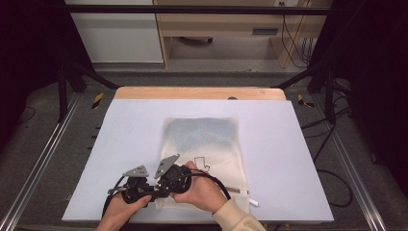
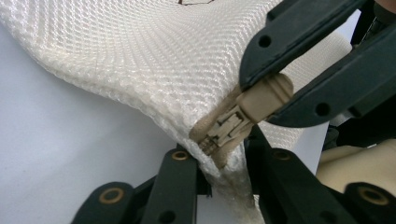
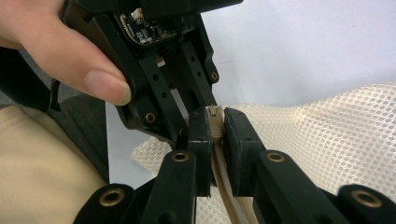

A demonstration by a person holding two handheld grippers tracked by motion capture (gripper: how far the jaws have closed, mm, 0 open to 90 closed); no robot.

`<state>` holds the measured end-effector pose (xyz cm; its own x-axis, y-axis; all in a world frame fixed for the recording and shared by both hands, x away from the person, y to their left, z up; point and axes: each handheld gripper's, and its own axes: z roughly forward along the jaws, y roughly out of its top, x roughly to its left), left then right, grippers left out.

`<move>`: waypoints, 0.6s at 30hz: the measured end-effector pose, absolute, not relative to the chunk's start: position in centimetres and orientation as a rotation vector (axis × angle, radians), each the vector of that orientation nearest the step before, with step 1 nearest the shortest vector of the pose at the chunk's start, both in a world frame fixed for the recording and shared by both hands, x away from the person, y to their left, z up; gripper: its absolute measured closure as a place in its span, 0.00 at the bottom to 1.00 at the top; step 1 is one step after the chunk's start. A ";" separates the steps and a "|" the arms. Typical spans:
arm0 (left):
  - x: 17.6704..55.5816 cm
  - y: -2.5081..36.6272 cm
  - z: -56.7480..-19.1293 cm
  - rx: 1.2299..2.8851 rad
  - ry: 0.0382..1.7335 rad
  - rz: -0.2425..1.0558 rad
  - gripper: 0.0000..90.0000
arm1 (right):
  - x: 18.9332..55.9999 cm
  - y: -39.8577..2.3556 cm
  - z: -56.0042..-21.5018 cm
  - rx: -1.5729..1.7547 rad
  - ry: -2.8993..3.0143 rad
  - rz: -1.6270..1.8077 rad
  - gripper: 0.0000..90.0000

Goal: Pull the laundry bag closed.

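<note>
Mesh bag point(image 1: 204, 144) flat at table point(image 1: 134, 125) centre, lower middle of frame. Right gripper point(image 3: 214, 128) pinches beige zipper pull point(image 2: 259, 100). Left gripper point(image 2: 219, 161) clamps bag corner beside zipper, lower left of bag.

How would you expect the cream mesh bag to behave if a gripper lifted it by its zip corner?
The mesh bag would probably flop: its corner already curves up where held. It likely weighs little, being thin open netting. The zip pull, pinched by the right gripper, should hold.
</note>
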<state>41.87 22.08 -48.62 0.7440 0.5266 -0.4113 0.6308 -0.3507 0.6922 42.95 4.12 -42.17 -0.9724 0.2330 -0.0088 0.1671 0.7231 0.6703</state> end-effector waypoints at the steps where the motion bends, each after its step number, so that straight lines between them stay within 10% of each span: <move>1: 41.9 22.1 -48.7 2.029 0.882 -0.138 0.90 | 42.9 4.1 -42.2 0.328 2.825 1.079 0.91; 18: 41.8 22.1 -48.5 2.024 0.896 -0.135 0.95 | 42.8 3.9 -42.5 0.308 2.843 0.987 0.92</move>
<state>41.85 22.06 -48.47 0.7325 0.5425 -0.4112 0.6395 -0.3414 0.6888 42.83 3.89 -42.54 -0.9725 0.2289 -0.0433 0.1529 0.7672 0.6229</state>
